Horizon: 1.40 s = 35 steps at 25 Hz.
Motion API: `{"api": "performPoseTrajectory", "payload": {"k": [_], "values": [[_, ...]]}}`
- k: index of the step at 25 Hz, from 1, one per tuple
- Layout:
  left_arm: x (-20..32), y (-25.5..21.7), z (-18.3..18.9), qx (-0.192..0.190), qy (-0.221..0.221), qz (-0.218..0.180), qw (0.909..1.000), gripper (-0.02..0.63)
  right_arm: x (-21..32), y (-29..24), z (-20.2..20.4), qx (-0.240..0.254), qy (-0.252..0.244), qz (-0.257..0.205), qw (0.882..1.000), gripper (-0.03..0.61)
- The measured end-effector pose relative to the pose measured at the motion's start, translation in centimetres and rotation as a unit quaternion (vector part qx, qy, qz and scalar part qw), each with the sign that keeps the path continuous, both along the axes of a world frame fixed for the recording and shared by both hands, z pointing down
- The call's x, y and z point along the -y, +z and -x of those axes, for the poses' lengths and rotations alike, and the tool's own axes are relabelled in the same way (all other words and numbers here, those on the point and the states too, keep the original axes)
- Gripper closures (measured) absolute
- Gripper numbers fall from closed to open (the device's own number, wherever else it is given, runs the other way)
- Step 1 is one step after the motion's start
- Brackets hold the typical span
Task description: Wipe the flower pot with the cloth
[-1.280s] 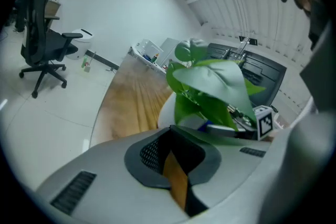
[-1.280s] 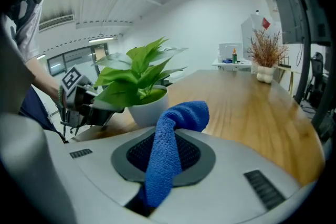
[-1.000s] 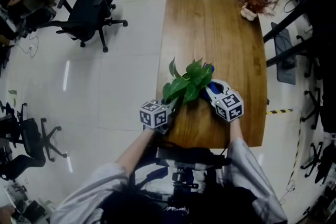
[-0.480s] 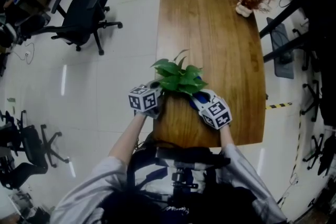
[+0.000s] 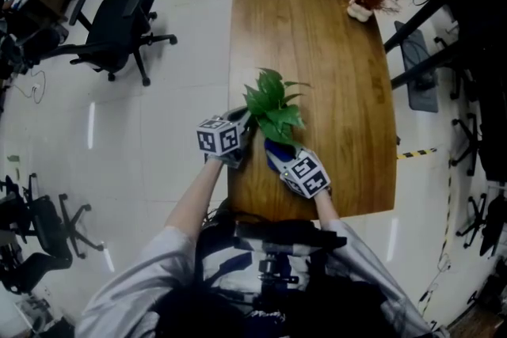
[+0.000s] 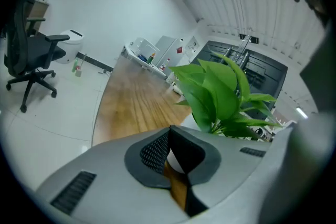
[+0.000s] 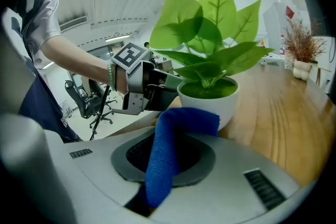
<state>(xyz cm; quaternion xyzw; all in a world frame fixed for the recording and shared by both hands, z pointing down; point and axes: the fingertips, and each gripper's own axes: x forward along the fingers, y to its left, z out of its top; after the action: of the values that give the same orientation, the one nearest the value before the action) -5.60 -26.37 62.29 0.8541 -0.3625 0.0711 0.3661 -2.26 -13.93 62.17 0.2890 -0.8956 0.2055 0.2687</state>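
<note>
One: Both tools are gripping something. Starting at the left, what is the left tool doing?

Two: It is clamping the flower pot by its white wall. A sliver of that white is showing between its jaws in the left gripper view, and in the right gripper view it is reaching in at the pot's left side, touching it.

One: And the pot itself — where is it standing?

Two: It is sitting near the front left corner of the worktop, between the two tools. It is standing upright, long axis running vertically, mouth and leaves pointing up. The cloth is hiding its base from the right, so I am not able to say whether it is resting on the wood.

One: Then the right side?

Two: The right tool is pinching the blue cloth, jaws closed on its lower part. The cloth is rising out of the jaws and folding forward, its free end lying at the pot's near wall, touching or just short.

One: So what is the coming wipe turning on?

Two: I am judging it this way — the pot is lying straight ahead of the right tool, along the jaws' own line, so the right one is doing the wiping while the left is holding. With the axis vertical, the cloth is probably going to travel around the curved wall, and a hard push leftward is risking a tilt.
</note>
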Motion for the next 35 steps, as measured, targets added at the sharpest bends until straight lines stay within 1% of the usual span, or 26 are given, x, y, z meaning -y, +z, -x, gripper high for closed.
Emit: {"api": "performPoseTrajectory", "payload": {"k": [4, 7, 9, 11, 15, 20, 24, 28, 30, 35], "values": [[-0.4, 0.1, -0.7, 0.008, 0.010, 0.002, 0.9999, 0.609, -0.1, 0.3, 0.5, 0.002, 0.017, 0.010, 1.000, 0.516], [-1.5, -0.1, -0.5, 0.011, 0.009, -0.002, 0.9999, 0.609, -0.4, -0.1, 0.1, 0.023, 0.039, 0.023, 0.999, 0.516], [-2.3, -0.5, -0.1, 0.013, 0.002, -0.007, 0.9999, 0.609, -0.7, -0.5, -0.7, 0.036, 0.065, 0.029, 0.997, 0.516], [-3.4, -1.1, 0.2, 0.018, -0.004, -0.015, 0.9997, 0.609, -1.2, -1.2, -1.5, 0.049, 0.098, 0.033, 0.993, 0.517], [-5.9, -2.9, 0.0, 0.026, -0.004, -0.039, 0.9989, 0.609, -1.9, -2.2, -3.2, 0.073, 0.160, 0.039, 0.984, 0.517], [-7.9, -5.6, -0.7, 0.020, -0.015, -0.066, 0.9975, 0.609, -2.0, -3.7, -4.6, 0.106, 0.212, 0.039, 0.971, 0.517], [-9.0, -7.5, -0.8, 0.017, -0.018, -0.087, 0.9959, 0.609, -1.7, -4.7, -5.0, 0.109, 0.231, 0.029, 0.966, 0.517], [-10.4, -9.8, -1.0, -0.005, -0.020, -0.097, 0.9950, 0.609, -2.2, -6.3, -5.4, 0.106, 0.240, 0.024, 0.965, 0.517], [-11.4, -10.9, -1.2, -0.013, -0.014, -0.106, 0.9942, 0.609, -2.9, -7.3, -5.8, 0.115, 0.248, 0.022, 0.962, 0.517], [-12.1, -12.1, -1.7, -0.010, 0.004, -0.126, 0.9920, 0.609, -3.6, -9.0, -6.1, 0.138, 0.260, 0.008, 0.956, 0.517]]}}
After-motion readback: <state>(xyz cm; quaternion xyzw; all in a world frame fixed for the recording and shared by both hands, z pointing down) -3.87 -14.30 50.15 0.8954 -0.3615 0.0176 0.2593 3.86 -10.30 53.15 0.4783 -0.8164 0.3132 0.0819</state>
